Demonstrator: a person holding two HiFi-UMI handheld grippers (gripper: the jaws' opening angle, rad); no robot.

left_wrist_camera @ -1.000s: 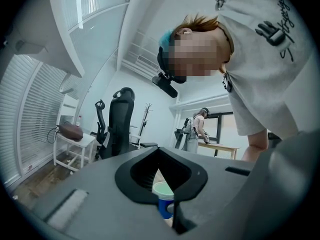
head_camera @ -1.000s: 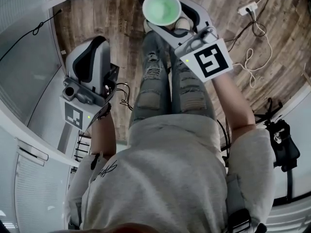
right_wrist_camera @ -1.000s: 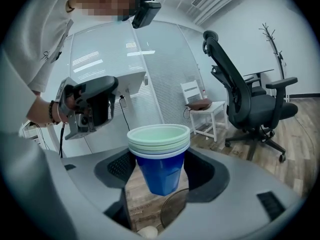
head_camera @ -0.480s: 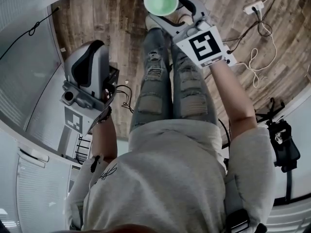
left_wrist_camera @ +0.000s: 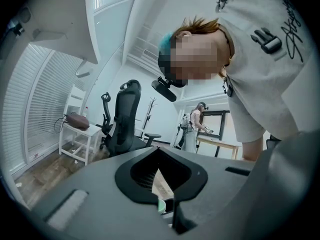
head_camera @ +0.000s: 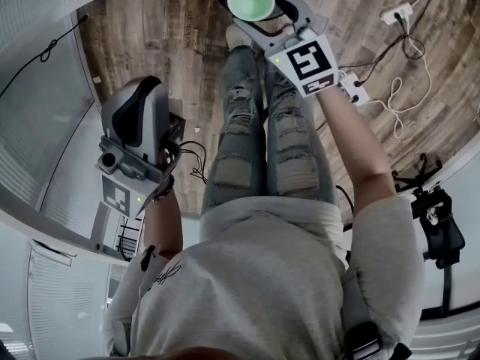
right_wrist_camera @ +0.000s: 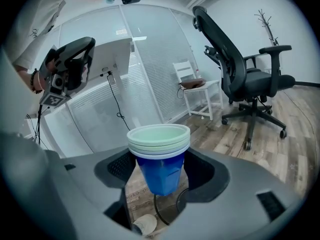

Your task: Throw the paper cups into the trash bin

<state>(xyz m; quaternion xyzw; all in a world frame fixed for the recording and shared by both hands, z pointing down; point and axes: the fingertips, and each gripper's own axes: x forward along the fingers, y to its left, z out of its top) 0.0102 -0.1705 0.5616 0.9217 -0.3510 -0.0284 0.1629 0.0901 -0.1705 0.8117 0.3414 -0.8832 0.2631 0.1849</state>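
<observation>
A stack of paper cups, blue on the outside with pale green rims, stands upright between the jaws of my right gripper, which is shut on it. In the head view the cups are held far out past the person's knees by the right gripper. Below them shows the dark round rim of the trash bin, with a pale cup lying beside it on cardboard. My left gripper hangs at the left, apart from the cups. It is shut and holds nothing.
The floor is wood planks. A power strip with white cables lies at the right. A glass partition runs along the left. A black office chair and a small white table stand beyond the bin. A person stands far off.
The right gripper has carried the cup stack farther out and a little to the right. The left gripper has sunk slightly and stays shut.
</observation>
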